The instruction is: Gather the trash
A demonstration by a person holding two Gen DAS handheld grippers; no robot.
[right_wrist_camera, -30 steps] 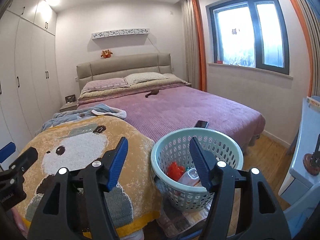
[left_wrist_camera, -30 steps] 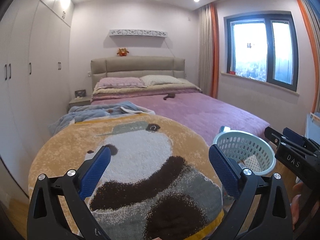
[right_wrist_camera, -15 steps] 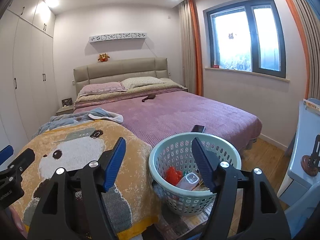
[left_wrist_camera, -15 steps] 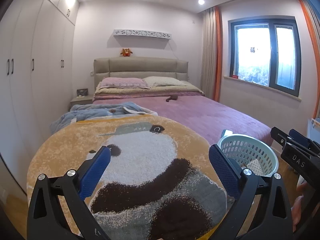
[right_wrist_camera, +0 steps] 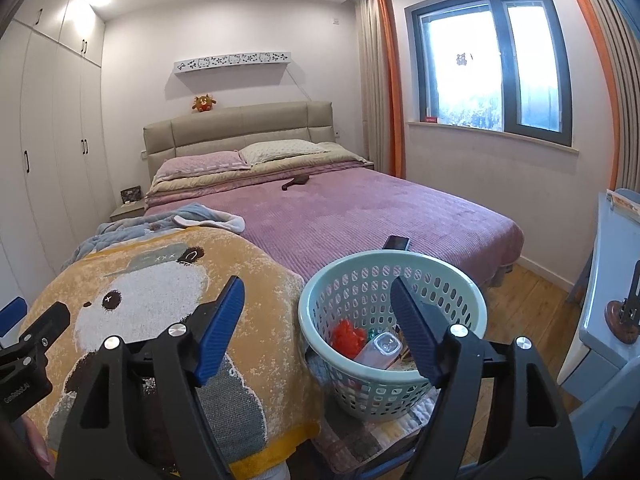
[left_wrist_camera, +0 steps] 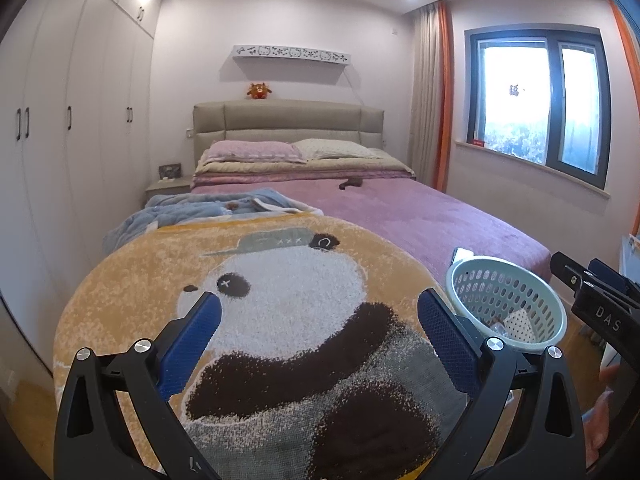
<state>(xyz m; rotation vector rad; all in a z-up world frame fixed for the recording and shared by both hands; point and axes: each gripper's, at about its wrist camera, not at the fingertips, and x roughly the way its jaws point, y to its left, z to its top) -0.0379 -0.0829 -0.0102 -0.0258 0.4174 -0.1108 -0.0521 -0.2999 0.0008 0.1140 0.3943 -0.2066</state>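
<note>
White wardrobe [left_wrist_camera: 60,152] along the wall at 9 o'clock. Left tool [left_wrist_camera: 318,334], spread apart and holding nothing, hangs over the panda blanket [left_wrist_camera: 280,300] at the foot of the bed [right_wrist_camera: 360,212]. A crumpled blue blanket [left_wrist_camera: 192,212] lies just beyond the panda blanket, toward 11 o'clock. Right tool [right_wrist_camera: 316,324], likewise released and empty, hangs above the near rim of the pale green laundry basket [right_wrist_camera: 440,272], which stands on the floor just beside the bed's corner. Inside the basket: a red crumpled item [right_wrist_camera: 348,334] and a clear plastic container [right_wrist_camera: 380,350]. A dark phone [right_wrist_camera: 396,243] rests on the bed's edge behind the basket. Window [right_wrist_camera: 492,68] at 2 o'clock.
</note>
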